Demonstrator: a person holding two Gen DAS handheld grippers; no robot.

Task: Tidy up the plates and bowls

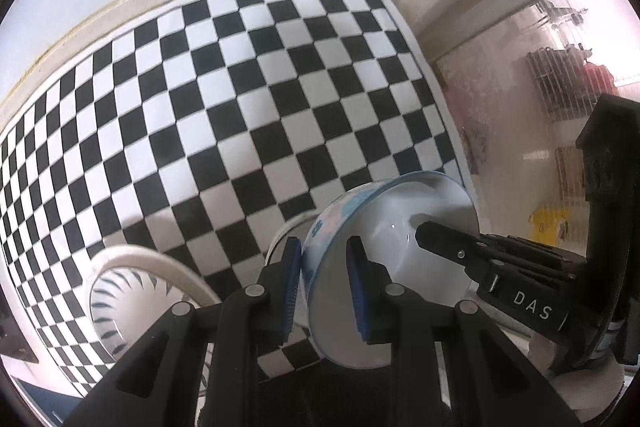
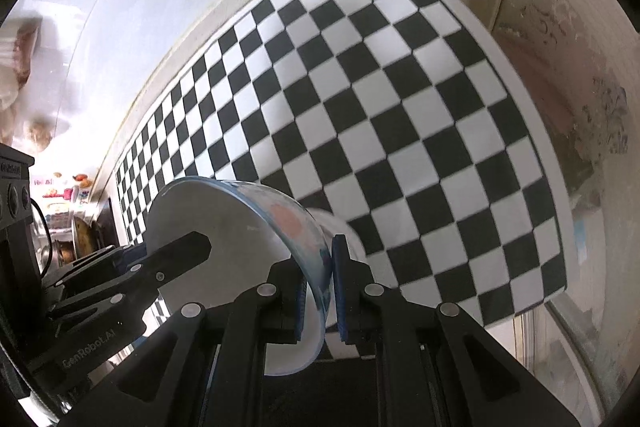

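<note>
A white bowl (image 1: 400,211) with a blue rim and a pink and blue pattern outside hangs tilted above the checkered cloth, held from two sides. My left gripper (image 1: 323,279) is shut on its near wall, one blue pad outside and one inside. In the right wrist view the same bowl (image 2: 224,211) has its rim clamped in my right gripper (image 2: 320,291), also shut. Each view shows the other gripper's black finger (image 1: 444,239) (image 2: 180,251) reaching into the bowl from the far side.
A black and white checkered cloth (image 1: 240,87) covers the table up to the white wall. A second bowl (image 1: 116,291) with dark blue stripes inside sits at the lower left. A white dish (image 1: 288,231) peeks out behind the held bowl. Tiled floor (image 1: 520,131) lies right of the table.
</note>
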